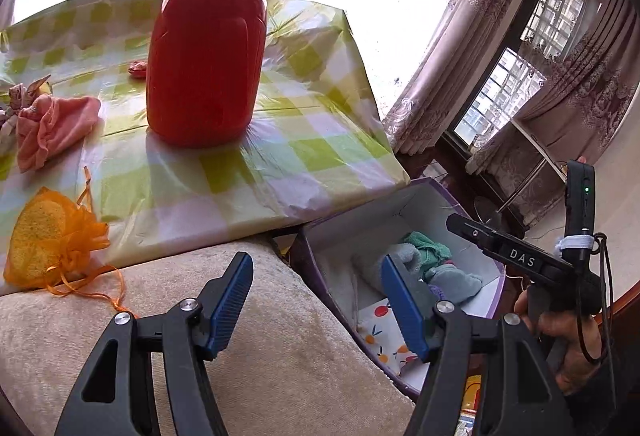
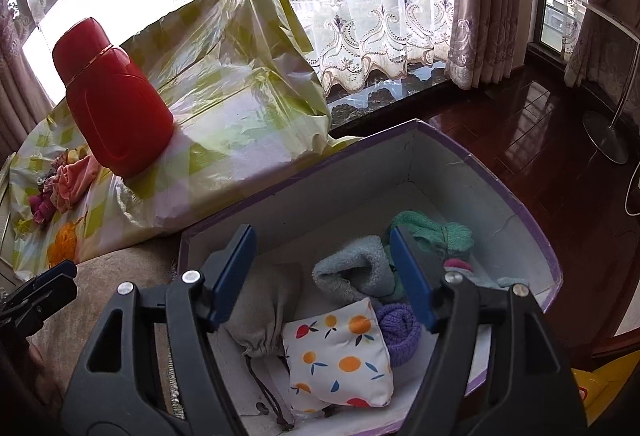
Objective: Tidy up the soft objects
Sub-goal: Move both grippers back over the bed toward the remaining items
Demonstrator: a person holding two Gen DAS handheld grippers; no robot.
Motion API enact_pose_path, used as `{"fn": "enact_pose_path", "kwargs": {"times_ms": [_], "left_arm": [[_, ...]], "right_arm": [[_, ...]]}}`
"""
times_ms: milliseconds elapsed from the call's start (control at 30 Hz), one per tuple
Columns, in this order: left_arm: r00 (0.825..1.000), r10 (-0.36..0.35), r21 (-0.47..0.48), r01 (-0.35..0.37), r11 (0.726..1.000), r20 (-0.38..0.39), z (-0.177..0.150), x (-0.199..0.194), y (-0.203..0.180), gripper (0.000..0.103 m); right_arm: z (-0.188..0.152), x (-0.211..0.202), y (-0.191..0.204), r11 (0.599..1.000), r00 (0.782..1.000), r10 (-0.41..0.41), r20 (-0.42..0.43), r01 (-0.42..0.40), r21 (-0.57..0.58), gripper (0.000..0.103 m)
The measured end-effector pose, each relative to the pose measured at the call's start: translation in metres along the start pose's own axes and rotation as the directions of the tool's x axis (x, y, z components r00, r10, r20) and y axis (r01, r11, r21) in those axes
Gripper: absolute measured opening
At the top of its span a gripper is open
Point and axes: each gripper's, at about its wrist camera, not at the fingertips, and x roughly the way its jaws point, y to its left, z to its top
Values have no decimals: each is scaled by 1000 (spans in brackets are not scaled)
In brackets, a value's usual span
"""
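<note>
Only rightward: drawstring pouch (image 2: 262, 310) inside box (image 2: 516, 196).

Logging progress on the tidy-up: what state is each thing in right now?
Box: open, partly filled.
Fruit-print pouch: in box.
Grey pouch: in box, drawn shut.
Orange pouch: on table.
Pink cloth: on table, crumpled.
Red flask: upright, capped.
Left gripper: open, empty.
Right gripper: open, empty.

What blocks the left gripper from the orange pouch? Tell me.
Nothing visible. The left gripper is open and empty over the beige cushion; the orange pouch lies up-left of it on the checked cloth. The red flask stands farther back, off that line.
</note>
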Motion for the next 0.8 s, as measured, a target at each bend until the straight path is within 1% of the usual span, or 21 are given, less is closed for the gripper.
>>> {"fn": "enact_pose_path", "kwargs": {"times_ms": [67,167,267,367,567,667,800], "left_arm": [[998,48,-16,-47,999,37,3,-9,13,67],[989,122,-62,-117,991,88,5,-23,37,67],[974,194,-126,-178,976,121,3,-38,66,67],[955,263,-203,-234,951,135,-3,-53,96,67],[929,346,-334,-287,898,130,-17,-77,151,67],[917,377,-377,-308,874,126,-20,-86,172,67],[904,409,-423,-324,846,126,-23,-95,193,67]], "right_arm": [[-2,2,22,999,999,39,-9,-40,-33,74],[-6,6,56,993,995,93,-26,-95,-76,76],[-9,10,92,980,988,149,-51,-154,-125,76],[-15,14,126,964,976,207,-74,-216,-155,77],[-21,24,192,917,948,290,-130,-314,-245,78],[-22,27,217,896,939,311,-145,-341,-285,79],[-20,33,241,881,933,324,-157,-358,-309,79]]}}
